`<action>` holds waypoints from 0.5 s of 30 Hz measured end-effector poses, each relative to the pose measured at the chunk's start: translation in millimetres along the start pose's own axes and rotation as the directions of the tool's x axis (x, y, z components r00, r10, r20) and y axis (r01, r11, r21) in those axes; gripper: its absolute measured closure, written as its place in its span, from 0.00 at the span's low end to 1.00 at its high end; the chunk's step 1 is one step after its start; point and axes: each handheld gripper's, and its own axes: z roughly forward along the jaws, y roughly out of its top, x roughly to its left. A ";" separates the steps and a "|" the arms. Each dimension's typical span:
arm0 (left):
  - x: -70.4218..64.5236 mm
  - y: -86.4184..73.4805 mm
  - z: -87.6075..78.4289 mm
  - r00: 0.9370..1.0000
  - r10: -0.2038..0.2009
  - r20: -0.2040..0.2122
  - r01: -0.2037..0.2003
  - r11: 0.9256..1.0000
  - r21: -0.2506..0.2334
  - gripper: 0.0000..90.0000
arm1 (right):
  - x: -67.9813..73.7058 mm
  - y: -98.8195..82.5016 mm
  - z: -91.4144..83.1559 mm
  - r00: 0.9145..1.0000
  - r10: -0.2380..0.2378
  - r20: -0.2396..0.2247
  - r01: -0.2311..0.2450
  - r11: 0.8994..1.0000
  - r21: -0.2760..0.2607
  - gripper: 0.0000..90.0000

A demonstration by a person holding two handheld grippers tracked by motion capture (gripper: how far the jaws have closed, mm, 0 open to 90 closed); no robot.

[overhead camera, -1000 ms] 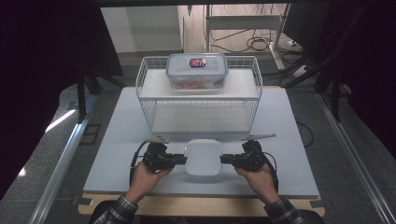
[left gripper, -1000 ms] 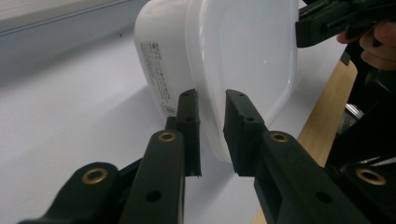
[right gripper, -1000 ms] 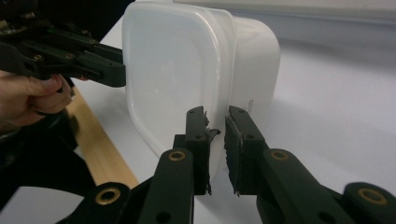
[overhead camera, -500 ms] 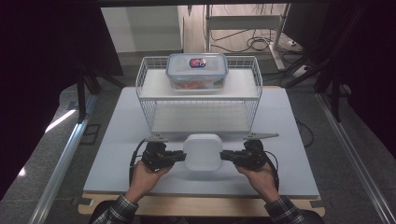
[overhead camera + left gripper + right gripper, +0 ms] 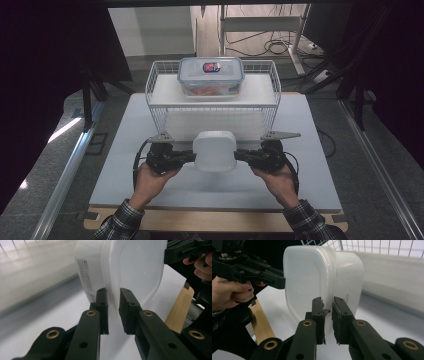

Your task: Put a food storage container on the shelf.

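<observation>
A white plastic container (image 5: 215, 150) with a lid hangs above the table, held from both sides. My left gripper (image 5: 192, 156) is shut on the lid's rim at its left edge, and my right gripper (image 5: 239, 155) is shut on the rim at its right edge. In the left gripper view the jaws (image 5: 113, 293) pinch the thin rim of the container (image 5: 135, 267), whose label side faces away. In the right gripper view the jaws (image 5: 327, 301) clamp the same rim of the container (image 5: 307, 275), with the other gripper (image 5: 279, 281) on the far edge.
A white wire rack (image 5: 160, 107) stands just behind the container. On top of it sits a clear lidded box (image 5: 211, 75) with orange contents. The pale table (image 5: 300, 180) has a wooden front edge (image 5: 210, 220). Dark screens flank both sides.
Both hands have risen together and lifted the white container off the table. It now hangs in front of the rack's lower opening.
</observation>
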 end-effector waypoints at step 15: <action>-1.9 37.0 -20.7 0.999 0.036 -0.038 -0.038 0.998 -0.051 0.87 | 8.3 44.0 -11.2 0.998 -0.063 0.012 0.064 0.997 -0.052 0.89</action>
